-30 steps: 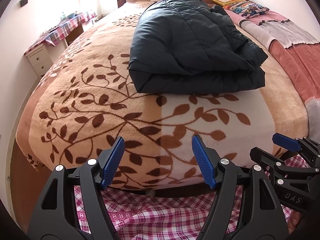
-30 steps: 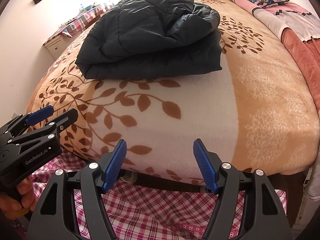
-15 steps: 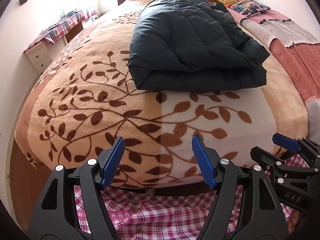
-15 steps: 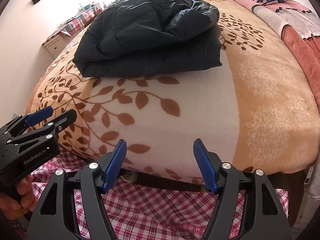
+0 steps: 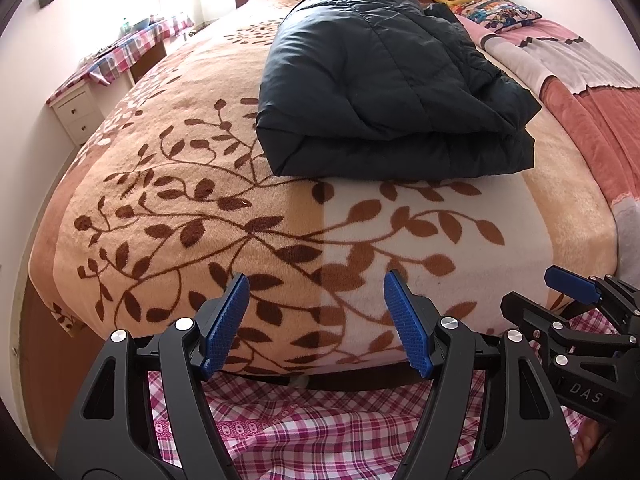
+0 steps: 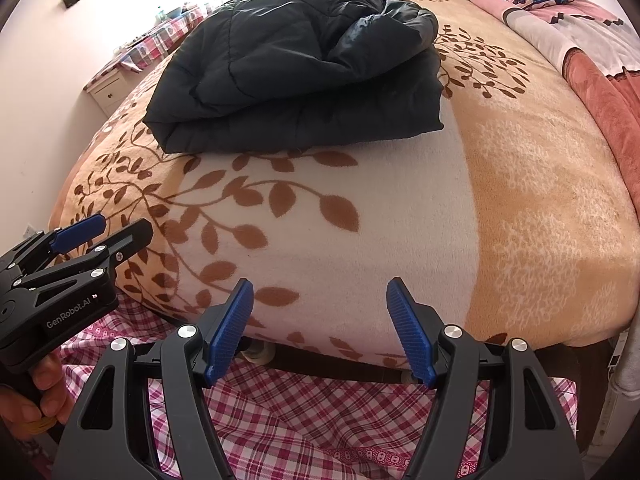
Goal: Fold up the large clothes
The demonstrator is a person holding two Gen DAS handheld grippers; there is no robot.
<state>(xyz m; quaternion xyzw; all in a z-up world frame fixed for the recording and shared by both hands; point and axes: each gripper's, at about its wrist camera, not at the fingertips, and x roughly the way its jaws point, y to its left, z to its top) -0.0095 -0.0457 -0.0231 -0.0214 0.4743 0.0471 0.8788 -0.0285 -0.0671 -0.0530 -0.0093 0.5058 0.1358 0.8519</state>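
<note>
Wide bed under a beige fleece blanket with brown leaf pattern (image 5: 200,216), serving as the folding surface. Ahead of both claws, well apart: dark quilted padded jacket (image 5: 384,92), already folded into a bundle. Left claw (image 5: 316,320) and right claw (image 6: 320,324) parted, empty, likely because nothing needs gripping.

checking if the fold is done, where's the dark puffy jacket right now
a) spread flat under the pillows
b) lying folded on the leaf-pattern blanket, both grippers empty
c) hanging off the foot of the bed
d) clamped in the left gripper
b: the dark jacket lies folded in layers on the leaf-pattern blanket, while the left gripper and right gripper stand open near the bed's foot with nothing between their pads.
</note>
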